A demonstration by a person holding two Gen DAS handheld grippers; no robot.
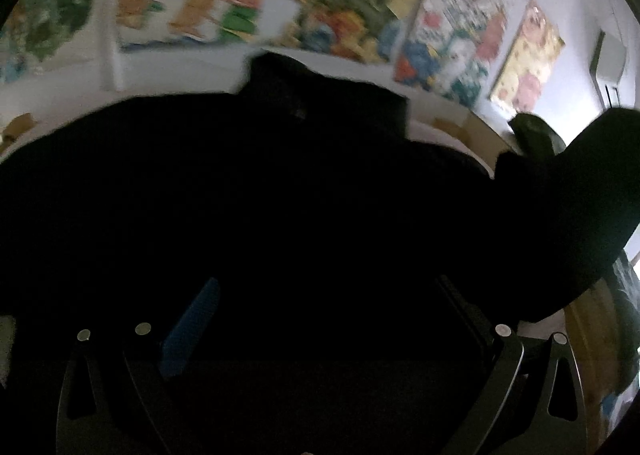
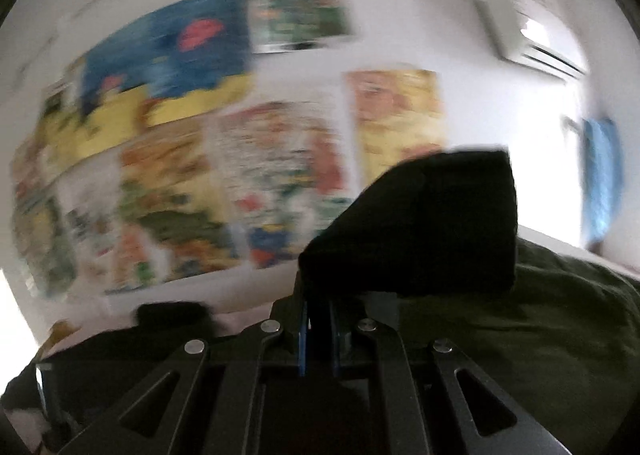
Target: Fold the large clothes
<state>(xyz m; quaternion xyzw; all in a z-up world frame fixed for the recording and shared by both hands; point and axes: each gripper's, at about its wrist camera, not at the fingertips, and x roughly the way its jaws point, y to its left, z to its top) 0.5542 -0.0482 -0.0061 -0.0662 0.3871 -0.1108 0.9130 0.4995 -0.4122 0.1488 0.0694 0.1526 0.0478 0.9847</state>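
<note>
A large black garment point(image 1: 240, 183) fills most of the left wrist view, spread over a pale surface, with a collar-like bump at its far edge. My left gripper point(image 1: 324, 287) hangs over it with its jaws wide apart; the blue pad point(image 1: 192, 327) of one finger is bare. A raised black flap point(image 1: 580, 195) stands at the right. In the right wrist view my right gripper point(image 2: 318, 303) is shut on a fold of the black garment point(image 2: 420, 223), which bunches up above the fingertips. Both views are blurred by motion.
An olive green cloth point(image 2: 560, 315) lies to the right of the right gripper. Colourful posters point(image 1: 320, 3) cover the white wall behind, with an air conditioner point(image 2: 532, 47) high at the right. A blue cloth point(image 2: 600, 175) hangs near a bright window. Cardboard boxes point(image 1: 464, 131) sit beyond the garment.
</note>
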